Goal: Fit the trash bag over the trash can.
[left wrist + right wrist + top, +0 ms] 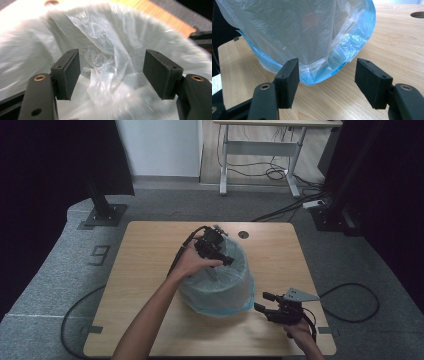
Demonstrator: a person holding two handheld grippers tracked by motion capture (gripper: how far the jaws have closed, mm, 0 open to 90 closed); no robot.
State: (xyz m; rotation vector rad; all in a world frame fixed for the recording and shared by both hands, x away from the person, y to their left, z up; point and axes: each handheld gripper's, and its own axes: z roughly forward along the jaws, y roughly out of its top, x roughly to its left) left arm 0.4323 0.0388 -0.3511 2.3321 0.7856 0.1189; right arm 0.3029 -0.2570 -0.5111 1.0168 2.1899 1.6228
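Table point(150, 270): light wood, one thing on it. Bin point(220, 292) stands mid-table, lined with a thin clear bag point(294, 30) whose blue edge point(352, 47) hangs down the outside, almost to the tabletop on the near side.

Step looks like seating the liner. Judgement: push the loose crumpled plastic point(100, 72) down the middle of the bin first, then pinch a single layer, not a bunched wad, so it doesn't tear or drag the rim fold off. Keep the bin braced from the other side; it's light and will likely slide.

Left claw point(220, 254): over the bin mouth, pointing down inside, jaws spread wide, crumpled film between the pads point(72, 72) but not pinched.

Right claw point(266, 303): low on the table just beside the bin's near-right base, jaws wide apart, aimed at the blue edge, touching nothing.
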